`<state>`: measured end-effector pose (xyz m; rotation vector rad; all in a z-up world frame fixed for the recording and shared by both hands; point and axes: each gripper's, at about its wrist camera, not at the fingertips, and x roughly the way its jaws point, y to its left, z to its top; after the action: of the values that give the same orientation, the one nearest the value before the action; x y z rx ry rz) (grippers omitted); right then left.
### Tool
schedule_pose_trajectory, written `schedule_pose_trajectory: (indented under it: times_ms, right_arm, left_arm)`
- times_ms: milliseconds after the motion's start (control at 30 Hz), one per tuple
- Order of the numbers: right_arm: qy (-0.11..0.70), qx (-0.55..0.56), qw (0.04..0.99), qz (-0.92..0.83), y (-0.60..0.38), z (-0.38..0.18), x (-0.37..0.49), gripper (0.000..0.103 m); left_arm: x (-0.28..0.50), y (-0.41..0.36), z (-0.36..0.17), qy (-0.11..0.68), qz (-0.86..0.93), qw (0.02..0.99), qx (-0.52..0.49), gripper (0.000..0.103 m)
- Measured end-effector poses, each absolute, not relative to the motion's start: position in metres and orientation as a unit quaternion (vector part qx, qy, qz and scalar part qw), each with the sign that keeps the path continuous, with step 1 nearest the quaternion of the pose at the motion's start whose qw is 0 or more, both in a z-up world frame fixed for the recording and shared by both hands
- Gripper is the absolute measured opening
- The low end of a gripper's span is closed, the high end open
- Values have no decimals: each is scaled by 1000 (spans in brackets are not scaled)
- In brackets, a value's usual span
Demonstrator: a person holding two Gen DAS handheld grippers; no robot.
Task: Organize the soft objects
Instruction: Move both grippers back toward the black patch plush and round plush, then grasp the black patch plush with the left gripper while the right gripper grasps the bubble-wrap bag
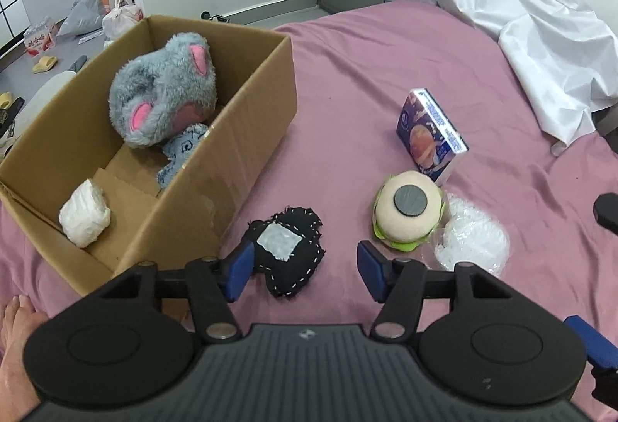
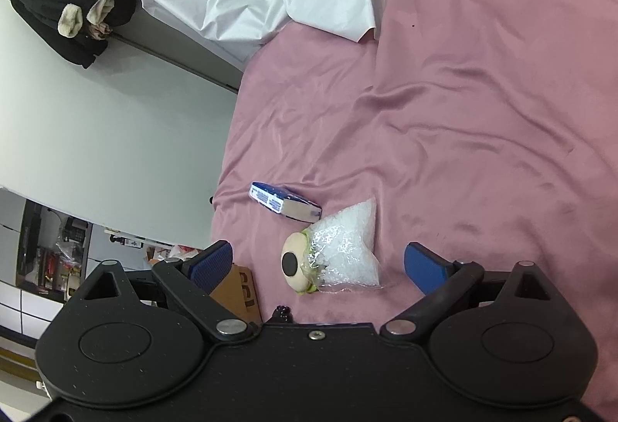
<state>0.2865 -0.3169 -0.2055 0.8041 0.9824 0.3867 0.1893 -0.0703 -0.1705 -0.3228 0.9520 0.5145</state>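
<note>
No legible writing on the blue carton (image 1: pixel 430 134).

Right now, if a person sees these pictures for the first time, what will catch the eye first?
Probably the grey plush with pink ears, filling the far end of the cardboard box on the pink sheet. Next, the burger toy beside a clear bag and a blue carton. A black stitched pouch lies by the open left gripper.

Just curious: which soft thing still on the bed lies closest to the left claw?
The black stitched pouch with the grey patch, just ahead of the left claw; the burger toy sits farther right.
</note>
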Motion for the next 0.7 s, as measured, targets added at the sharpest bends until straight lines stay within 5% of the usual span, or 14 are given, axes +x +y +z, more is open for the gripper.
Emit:
schedule_pose_trajectory:
  times_ms: [467,700]
  right_arm:
    - [472,357,787,173,-304,-219,291,94]
    - [481,355,782,177,-294,-234,295,77]
  left_arm:
    - [191,-84,-203,439,316,833,-116,58]
    - [190,-77,-207,428,318,834,-139,35]
